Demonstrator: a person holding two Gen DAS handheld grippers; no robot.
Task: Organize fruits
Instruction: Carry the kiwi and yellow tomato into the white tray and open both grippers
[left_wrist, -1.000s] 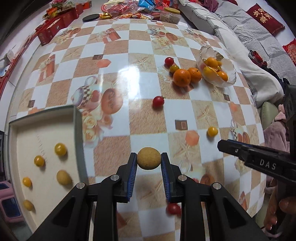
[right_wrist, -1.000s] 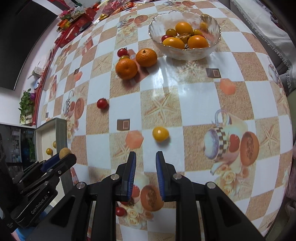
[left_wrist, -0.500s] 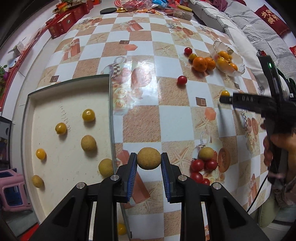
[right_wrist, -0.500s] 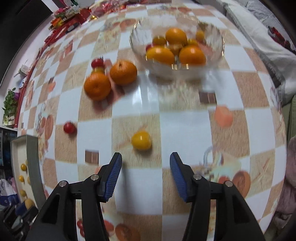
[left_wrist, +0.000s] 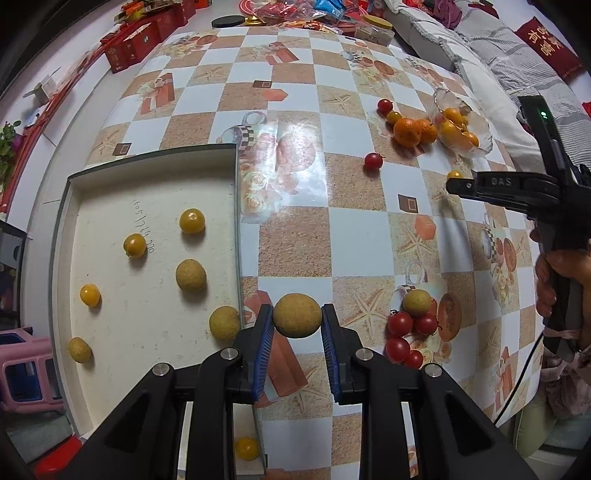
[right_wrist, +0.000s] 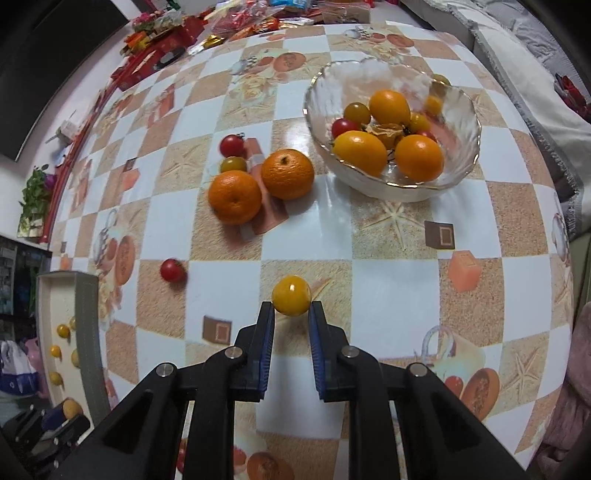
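A round tan-skinned fruit (left_wrist: 297, 320) is clamped between the blue-padded fingers of the left gripper (left_wrist: 297, 325), just right of the shallow cream tray (left_wrist: 147, 206) at 9 o'clock. A small glossy yellow fruit (right_wrist: 291, 295) is pinched at the right gripper (right_wrist: 291, 310) fingertips on the checkered desk (right_wrist: 388, 280). Two oranges (right_wrist: 288, 174) and a clear glass bowl (right_wrist: 391, 184) are noted at 12 o'clock.

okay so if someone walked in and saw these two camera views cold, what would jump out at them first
Probably the fruit pinched in each tool: the left gripper holds a tan longan just right of the tray, and the right gripper closes around a small yellow fruit on the checkered tablecloth. Next, the glass bowl of orange and yellow fruit at the far right, with two mandarins beside it.
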